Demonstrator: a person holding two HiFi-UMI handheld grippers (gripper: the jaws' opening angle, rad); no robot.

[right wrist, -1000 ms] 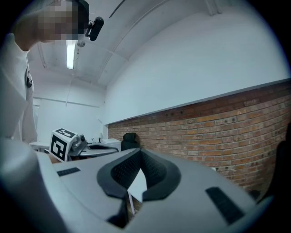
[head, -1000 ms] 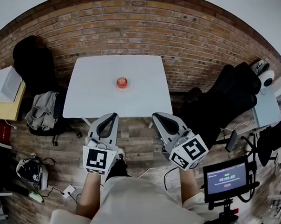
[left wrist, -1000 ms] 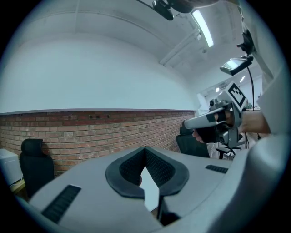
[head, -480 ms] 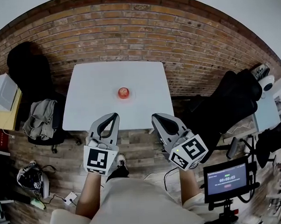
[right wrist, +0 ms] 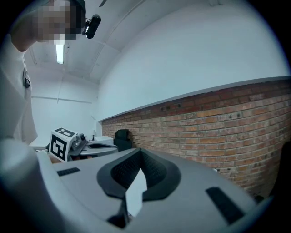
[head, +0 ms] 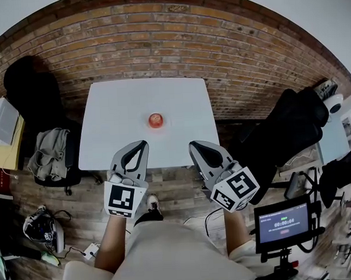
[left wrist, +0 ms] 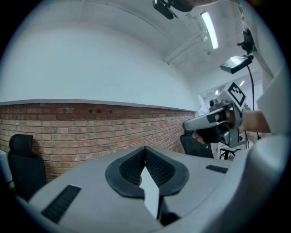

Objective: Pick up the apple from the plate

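A red apple (head: 155, 120) sits on a faint white plate (head: 165, 125) near the middle of the white table (head: 116, 104). In the head view both grippers are held side by side over the wooden floor, just short of the table's near edge. My left gripper (head: 142, 144) (left wrist: 145, 149) is shut with nothing between its pads. My right gripper (head: 193, 145) (right wrist: 140, 151) is shut and empty too. Neither gripper view shows the apple; both look level at the brick wall (left wrist: 68, 127).
A black chair (head: 25, 79) stands left of the table, with clothes (head: 48, 149) draped on another below it. A black office chair (head: 285, 123) stands at the right. A monitor on a stand (head: 282, 222) is at the lower right, a bag (head: 41, 223) at the lower left.
The table and apple have drawn nearer in the head view. Both grippers have moved forward together, now almost at the table's near edge. Their jaws stay shut.
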